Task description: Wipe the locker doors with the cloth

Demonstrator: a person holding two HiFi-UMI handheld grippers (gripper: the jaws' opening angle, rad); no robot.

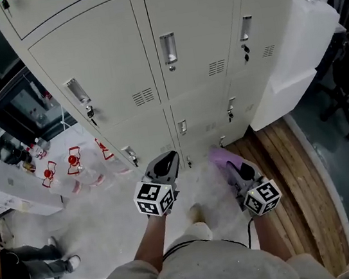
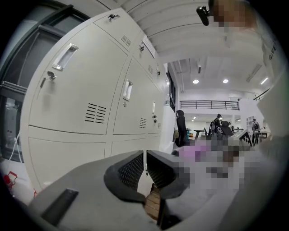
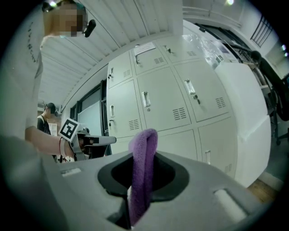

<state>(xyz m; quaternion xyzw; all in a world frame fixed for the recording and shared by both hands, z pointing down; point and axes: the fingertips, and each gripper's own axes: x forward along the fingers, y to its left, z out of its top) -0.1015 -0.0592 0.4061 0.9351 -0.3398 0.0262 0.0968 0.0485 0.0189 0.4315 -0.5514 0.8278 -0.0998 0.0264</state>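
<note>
Cloth [image 3: 143, 167], purple and folded into a narrow loop, stands up between the jaws of the right gripper [image 3: 142, 180], which are closed tight on it. Its long axis runs along the jaws, and its free end points away from the person. In the head view this end points to about 11 o'clock, toward the locker doors [image 1: 195, 41], which fill the upper part of that view from 10 to 1 o'clock. The cloth does not touch any door. In the right gripper view the doors are apart from it, ahead and a little to 1 o'clock. The left gripper [image 2: 145, 173] has its jaws together with nothing between them, and it hangs beside the right one at its 9 o'clock, also short of the lockers. The right gripper is the one that carries the cloth, so I judge that wiping must begin with it, by pushing forward until the folded end meets a door. The low doors [image 1: 204, 121] look the nearest to it. All lockers are shut, with their latches [image 1: 169, 48] in place, so what is inside them cannot be seen.
</note>
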